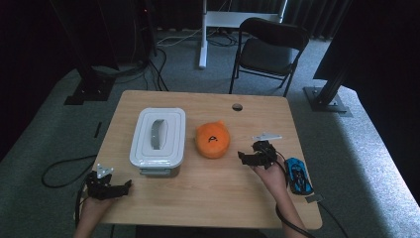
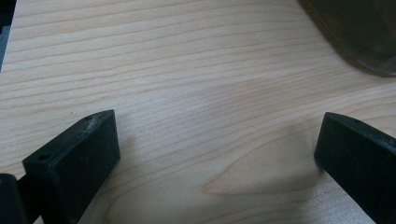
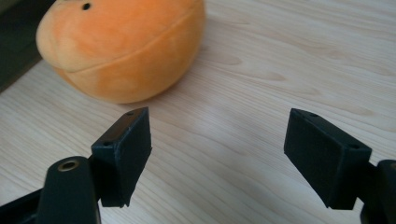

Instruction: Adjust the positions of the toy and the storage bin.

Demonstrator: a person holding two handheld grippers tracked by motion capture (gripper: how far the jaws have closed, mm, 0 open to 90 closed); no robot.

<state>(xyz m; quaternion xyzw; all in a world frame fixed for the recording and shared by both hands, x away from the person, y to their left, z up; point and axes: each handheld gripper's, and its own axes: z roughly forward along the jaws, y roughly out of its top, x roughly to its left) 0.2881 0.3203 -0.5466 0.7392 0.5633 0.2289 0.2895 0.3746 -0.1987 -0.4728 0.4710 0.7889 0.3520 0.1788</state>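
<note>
On the table [image 1: 208, 188] sit one orange plush toy [image 1: 213, 140], one white lidded box [image 1: 158, 141], one blue toy car [image 1: 298, 175].

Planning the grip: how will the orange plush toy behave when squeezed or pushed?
The orange plush toy looks soft and stuffed, so it will likely give under the right gripper, whose jaws stand open. Probably light. Its rounded body may rock or slide on the smooth table.

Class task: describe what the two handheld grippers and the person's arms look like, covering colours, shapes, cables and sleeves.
Both tools are black. The left gripper and right gripper each carry a pale grey three-cornered plate on top and end in two blocky black jaws with small screw holes. A black cable trails from each, the right one along the forearm. No sleeves show on the forearms in the high view.
</note>
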